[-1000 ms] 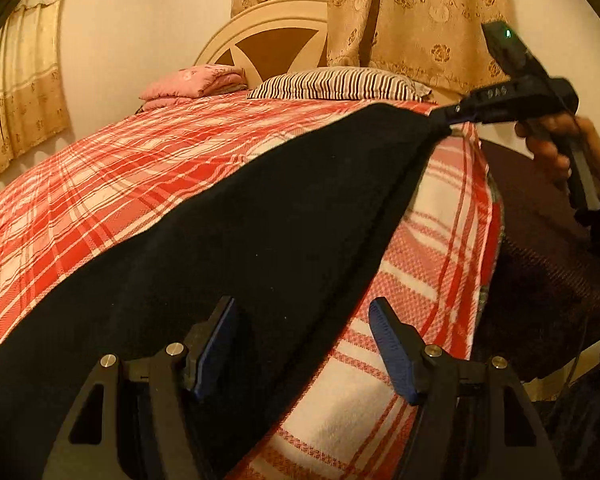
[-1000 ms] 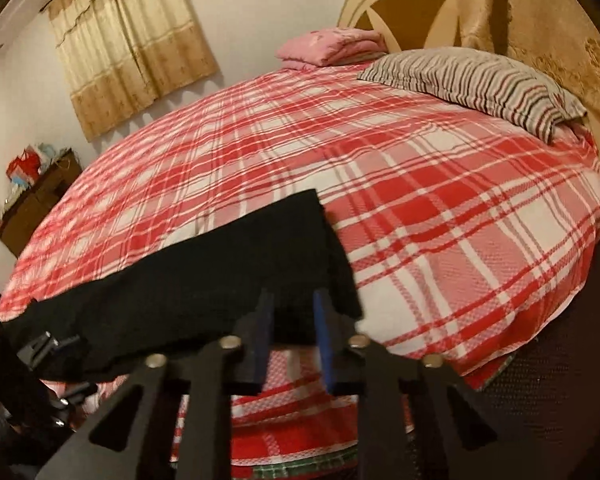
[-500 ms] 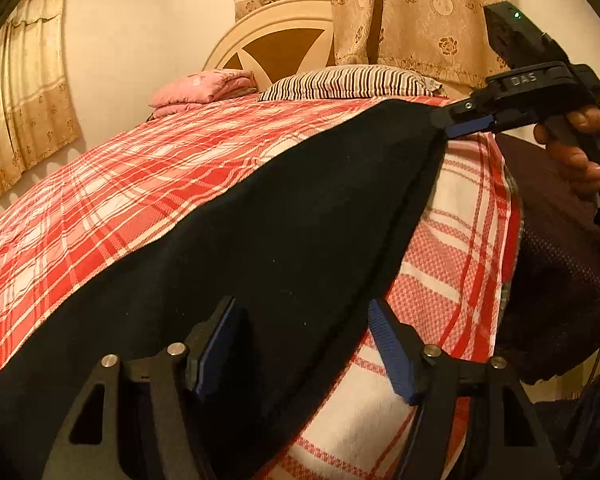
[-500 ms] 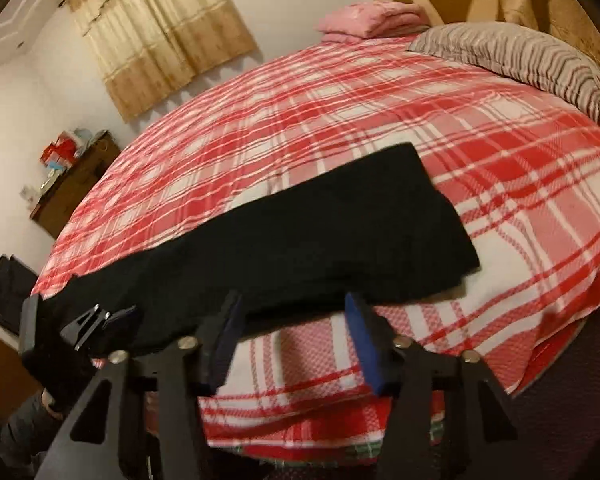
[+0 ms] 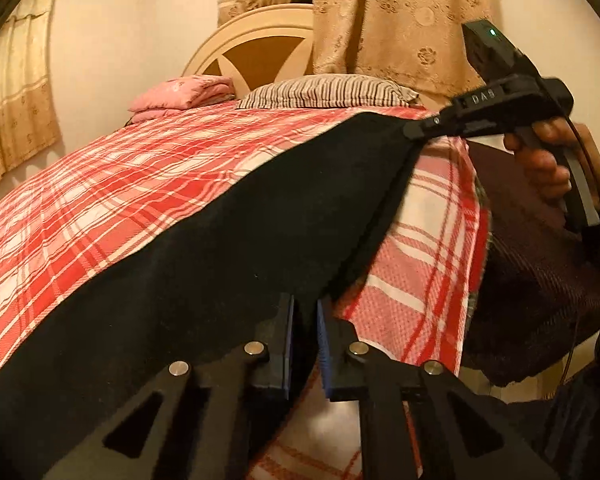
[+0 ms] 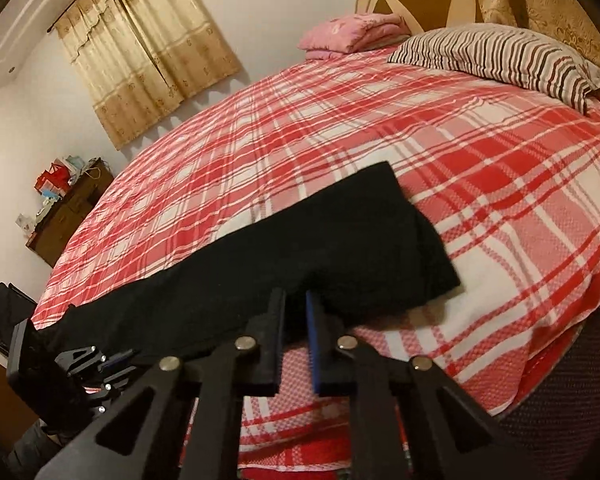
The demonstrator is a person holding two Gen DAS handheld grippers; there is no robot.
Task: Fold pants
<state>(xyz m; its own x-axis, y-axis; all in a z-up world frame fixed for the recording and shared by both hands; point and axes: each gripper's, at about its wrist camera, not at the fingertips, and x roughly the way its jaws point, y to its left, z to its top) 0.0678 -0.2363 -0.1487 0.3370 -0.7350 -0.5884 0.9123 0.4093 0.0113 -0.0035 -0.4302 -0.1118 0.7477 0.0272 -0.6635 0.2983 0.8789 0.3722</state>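
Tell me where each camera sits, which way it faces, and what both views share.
Left wrist: on the left hand-held gripper, looking along the black pants toward the headboard; the right hand-held gripper and hand show.
Right wrist: on the right hand-held gripper, looking across the bed toward the curtain; the left hand-held gripper shows.
Shared: pants, plaid bedspread, striped pillow.

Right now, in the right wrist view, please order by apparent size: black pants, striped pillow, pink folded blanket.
1. black pants
2. striped pillow
3. pink folded blanket

The pants lie much nearer the camera, so only apparent size is sure.
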